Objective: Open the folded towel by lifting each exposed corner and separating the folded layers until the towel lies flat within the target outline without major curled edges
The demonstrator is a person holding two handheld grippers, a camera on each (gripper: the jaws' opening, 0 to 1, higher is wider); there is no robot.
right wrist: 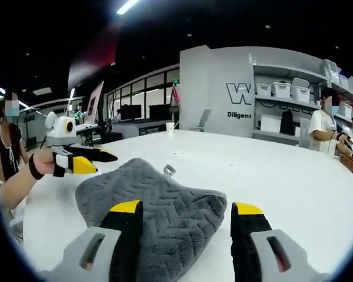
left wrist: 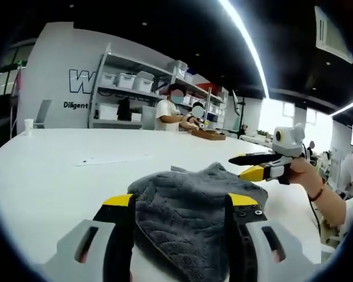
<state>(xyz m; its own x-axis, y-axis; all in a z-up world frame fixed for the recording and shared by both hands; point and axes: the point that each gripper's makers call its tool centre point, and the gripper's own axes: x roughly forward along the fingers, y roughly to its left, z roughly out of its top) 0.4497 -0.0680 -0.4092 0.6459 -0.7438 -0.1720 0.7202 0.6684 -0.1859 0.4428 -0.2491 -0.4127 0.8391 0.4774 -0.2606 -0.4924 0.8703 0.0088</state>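
Observation:
A grey ribbed towel [left wrist: 188, 217] lies folded and rumpled on the white table [left wrist: 59, 176], with a small hanging loop [left wrist: 177, 170] at its far edge. My left gripper [left wrist: 181, 201] is open, its yellow-tipped jaws standing wide on either side of the towel's near part. My right gripper [left wrist: 247, 165], held by a hand, hovers at the towel's far right corner. In the right gripper view the same towel [right wrist: 153, 200] lies between the wide-open jaws of my right gripper [right wrist: 187, 208]. The left gripper [right wrist: 97, 160] is beside the towel's far left edge. Neither gripper holds cloth.
A faint thin line [left wrist: 112, 160] marks the table beyond the towel. A cup [left wrist: 28, 125] stands at the far left edge and a wooden tray [left wrist: 209, 134] at the back. Shelves with white bins [left wrist: 129, 82] and people stand behind the table.

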